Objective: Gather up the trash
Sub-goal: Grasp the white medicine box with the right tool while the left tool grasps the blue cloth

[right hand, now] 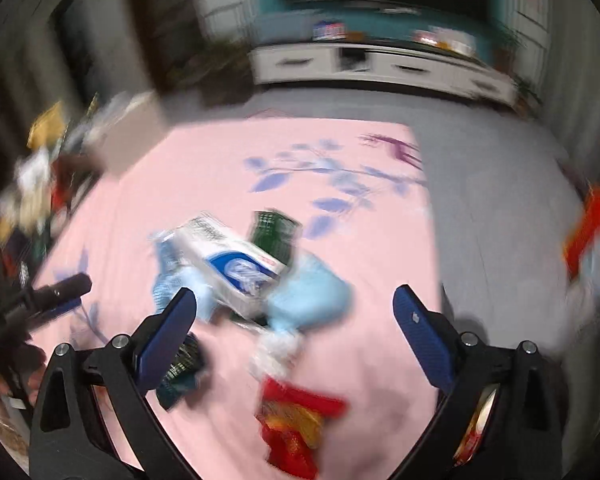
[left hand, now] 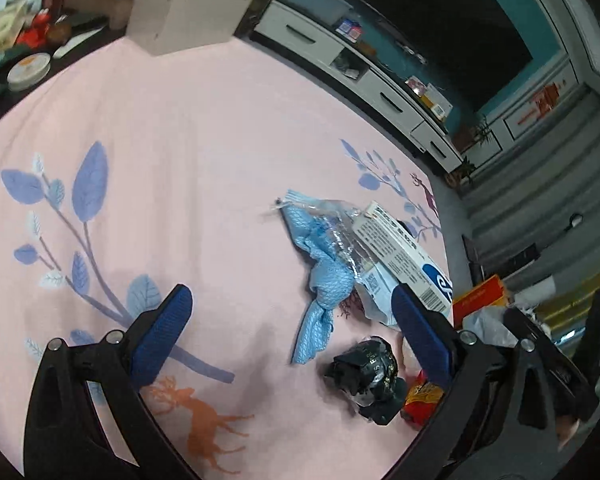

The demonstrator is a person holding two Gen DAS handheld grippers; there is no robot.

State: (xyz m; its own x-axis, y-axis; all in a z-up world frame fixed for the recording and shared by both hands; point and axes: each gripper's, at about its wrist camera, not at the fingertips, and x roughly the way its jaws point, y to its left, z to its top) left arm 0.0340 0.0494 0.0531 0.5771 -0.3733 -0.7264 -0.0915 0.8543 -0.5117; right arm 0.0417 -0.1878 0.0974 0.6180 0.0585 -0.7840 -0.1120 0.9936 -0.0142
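Trash lies on a pink rug (left hand: 180, 140). In the left wrist view I see a blue cloth (left hand: 320, 276), a clear plastic wrapper (left hand: 340, 220), a white and blue box (left hand: 404, 256), a crumpled black wrapper (left hand: 364, 376) and a red snack packet (left hand: 420, 400). My left gripper (left hand: 292, 312) is open and empty above the rug, left of the pile. The right wrist view is blurred: the box (right hand: 236, 268), light blue trash (right hand: 312, 300), a dark green wrapper (right hand: 274, 232) and the red packet (right hand: 296, 428) lie ahead. My right gripper (right hand: 296, 312) is open and empty over them.
A white cardboard box (left hand: 188, 12) stands at the rug's far edge. A white drawer cabinet (left hand: 360, 68) runs along the wall under a dark screen. Clutter (left hand: 16, 40) fills the far left. An orange box (left hand: 480, 296) and a bag sit right of the rug.
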